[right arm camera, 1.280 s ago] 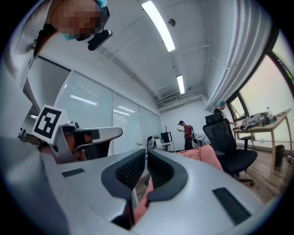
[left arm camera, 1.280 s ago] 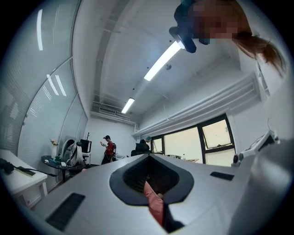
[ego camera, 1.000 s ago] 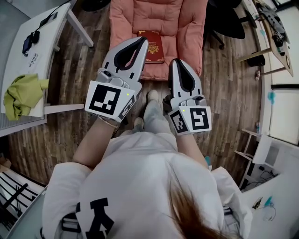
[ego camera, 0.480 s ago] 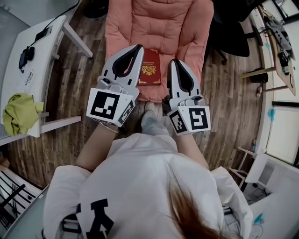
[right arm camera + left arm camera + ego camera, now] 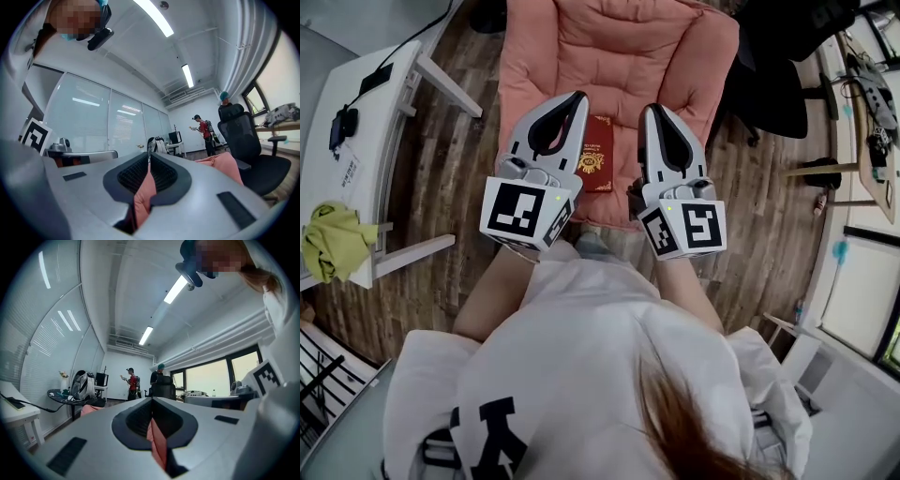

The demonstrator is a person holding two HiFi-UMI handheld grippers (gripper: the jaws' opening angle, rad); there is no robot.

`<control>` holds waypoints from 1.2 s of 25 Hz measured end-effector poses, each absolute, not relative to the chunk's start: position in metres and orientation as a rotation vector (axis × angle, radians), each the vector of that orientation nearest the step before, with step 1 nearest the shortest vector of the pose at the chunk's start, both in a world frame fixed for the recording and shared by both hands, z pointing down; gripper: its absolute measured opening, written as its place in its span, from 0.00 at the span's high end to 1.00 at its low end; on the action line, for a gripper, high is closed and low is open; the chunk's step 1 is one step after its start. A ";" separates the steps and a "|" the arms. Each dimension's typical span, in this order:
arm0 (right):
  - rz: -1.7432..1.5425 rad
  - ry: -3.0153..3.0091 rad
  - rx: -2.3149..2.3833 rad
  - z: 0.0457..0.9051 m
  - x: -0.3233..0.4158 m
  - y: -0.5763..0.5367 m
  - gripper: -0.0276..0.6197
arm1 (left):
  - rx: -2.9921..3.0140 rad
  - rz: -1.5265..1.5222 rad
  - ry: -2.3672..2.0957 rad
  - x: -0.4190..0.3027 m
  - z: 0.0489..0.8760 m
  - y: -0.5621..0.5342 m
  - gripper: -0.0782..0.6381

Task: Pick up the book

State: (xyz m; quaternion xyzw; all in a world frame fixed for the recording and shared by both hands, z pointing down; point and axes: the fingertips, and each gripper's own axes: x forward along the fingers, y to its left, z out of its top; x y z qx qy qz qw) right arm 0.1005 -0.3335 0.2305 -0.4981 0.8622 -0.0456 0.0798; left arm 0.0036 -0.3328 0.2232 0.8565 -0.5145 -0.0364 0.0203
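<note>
Lying flat, the book [image 5: 596, 150] points lengthwise up the cushion [image 5: 619, 56].

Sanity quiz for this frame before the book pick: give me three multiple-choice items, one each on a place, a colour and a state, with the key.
1. Where does the book lie?
A) on the floor
B) on the pink chair cushion
C) on the black office chair

2. What colour is the cloth on the white table?
A) yellow-green
B) blue
C) black

3. How do the left gripper and right gripper stand?
A) both shut, empty
B) left shut on the book
C) both wide open

Key: 1 B, the red cover rests on pink padding. 2 A, it lies crumpled and yellow-green near the table's edge. 3 A, each gripper view shows jaw tips together, nothing clamped.
</note>
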 end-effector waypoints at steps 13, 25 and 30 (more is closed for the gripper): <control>-0.347 2.664 -1.589 0.331 0.091 -0.366 0.90 | 2.505 0.025 -1.559 -0.039 0.323 -0.370 0.91; -0.828 2.764 -1.579 0.530 0.083 -0.374 0.66 | 2.223 0.150 -1.162 -0.074 0.543 -0.384 0.53; -1.043 2.770 -1.509 0.609 0.074 -0.376 0.51 | 2.134 0.202 -1.027 -0.068 0.622 -0.383 0.48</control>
